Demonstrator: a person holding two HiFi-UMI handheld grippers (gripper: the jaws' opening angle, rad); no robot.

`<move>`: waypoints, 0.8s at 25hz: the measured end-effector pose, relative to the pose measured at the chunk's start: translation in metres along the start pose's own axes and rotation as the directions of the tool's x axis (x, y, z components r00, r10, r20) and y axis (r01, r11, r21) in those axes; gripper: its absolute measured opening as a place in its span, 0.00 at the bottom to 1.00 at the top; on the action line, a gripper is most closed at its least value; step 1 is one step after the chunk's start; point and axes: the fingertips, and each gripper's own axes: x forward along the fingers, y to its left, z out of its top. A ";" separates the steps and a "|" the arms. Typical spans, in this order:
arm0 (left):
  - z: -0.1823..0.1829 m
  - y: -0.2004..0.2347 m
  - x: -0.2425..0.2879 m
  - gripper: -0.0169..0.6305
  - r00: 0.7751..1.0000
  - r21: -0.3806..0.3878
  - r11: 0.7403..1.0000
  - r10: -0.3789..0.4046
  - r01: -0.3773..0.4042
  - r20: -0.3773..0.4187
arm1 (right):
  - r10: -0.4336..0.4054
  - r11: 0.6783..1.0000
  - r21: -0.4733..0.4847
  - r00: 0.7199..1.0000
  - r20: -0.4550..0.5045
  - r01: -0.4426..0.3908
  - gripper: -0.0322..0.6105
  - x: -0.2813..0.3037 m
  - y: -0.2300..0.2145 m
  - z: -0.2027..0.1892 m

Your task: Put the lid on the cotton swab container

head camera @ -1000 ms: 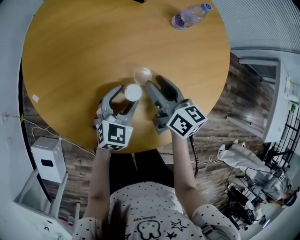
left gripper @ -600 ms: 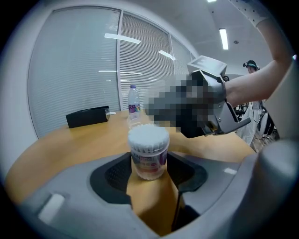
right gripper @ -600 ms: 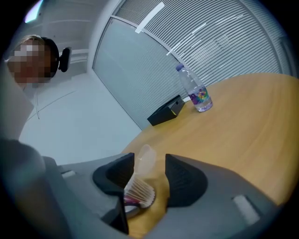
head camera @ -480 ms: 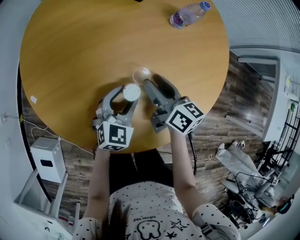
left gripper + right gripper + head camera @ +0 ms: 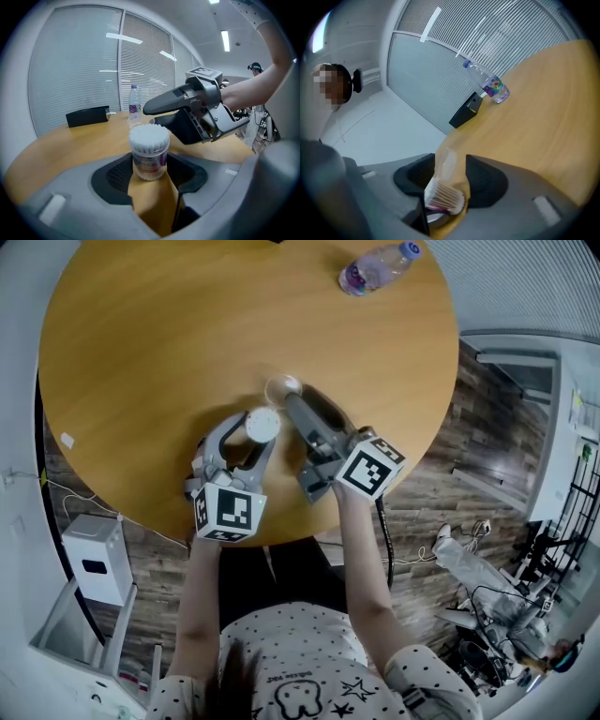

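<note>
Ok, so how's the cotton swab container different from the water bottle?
The cotton swab container is short and wide; the water bottle is taller and slim. The container's top is open, showing packed white swab tips; the bottle is capped. The container stands by the near edge of the table; the bottle stands at its far side. Both are upright, clear plastic with purple labels.

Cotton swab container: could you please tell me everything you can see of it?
The cotton swab container is a small clear plastic tub with a purple label, packed with white-tipped swabs. Its lid is off. It stands upright on the wooden table, between the jaws of the left gripper, which are closing.
</note>
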 end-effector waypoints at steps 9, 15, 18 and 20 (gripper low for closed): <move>-0.002 0.001 0.000 0.39 1.000 -0.003 1.000 -0.001 0.001 -0.001 | 0.034 0.999 -0.004 0.999 0.002 -0.034 0.24 0.000 0.008 0.003; -0.002 0.000 0.001 0.39 1.000 -0.005 1.000 -0.002 0.002 -0.005 | 0.057 0.997 -0.060 0.998 -0.005 -0.057 0.19 -0.004 0.019 0.009; -0.002 0.001 0.001 0.39 1.000 -0.007 1.000 -0.002 0.002 -0.005 | 0.074 0.993 -0.093 0.997 -0.011 -0.074 0.18 -0.005 0.026 0.009; -0.002 0.001 0.000 0.39 1.000 -0.007 1.000 -0.002 0.002 -0.006 | 0.084 0.990 -0.111 0.996 -0.015 -0.086 0.19 -0.007 0.030 0.008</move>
